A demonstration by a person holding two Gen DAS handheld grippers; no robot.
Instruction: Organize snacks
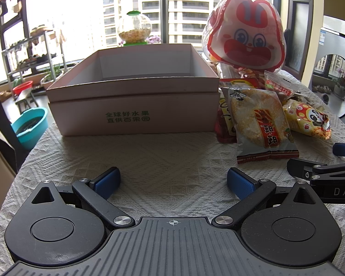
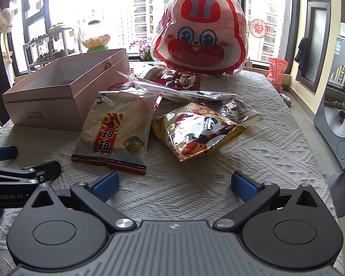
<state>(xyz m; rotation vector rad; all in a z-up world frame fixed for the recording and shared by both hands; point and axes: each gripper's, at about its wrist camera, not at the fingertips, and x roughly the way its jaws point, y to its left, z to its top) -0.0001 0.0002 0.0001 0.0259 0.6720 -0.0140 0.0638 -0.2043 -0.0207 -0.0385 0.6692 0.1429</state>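
An open pink cardboard box [image 1: 135, 105] stands on the white cloth; nothing shows inside it, and it sits at the left in the right wrist view [image 2: 46, 105]. Right of it lies a pile of snacks: a rice cracker pack [image 1: 262, 126] [image 2: 117, 133], a yellow panda pack [image 1: 308, 119] [image 2: 195, 133] and a big red rabbit-face bag [image 1: 246, 34] [image 2: 200, 34] standing behind. My left gripper [image 1: 173, 181] is open and empty before the box. My right gripper [image 2: 174, 184] is open and empty before the packs.
A candy jar with a green lid [image 1: 134, 28] stands behind the box. The cloth-covered table [image 1: 149, 156] ends at the right edge beside a washing machine [image 2: 340, 115]. More small packs [image 2: 184, 92] lie under the rabbit bag. Windows are behind.
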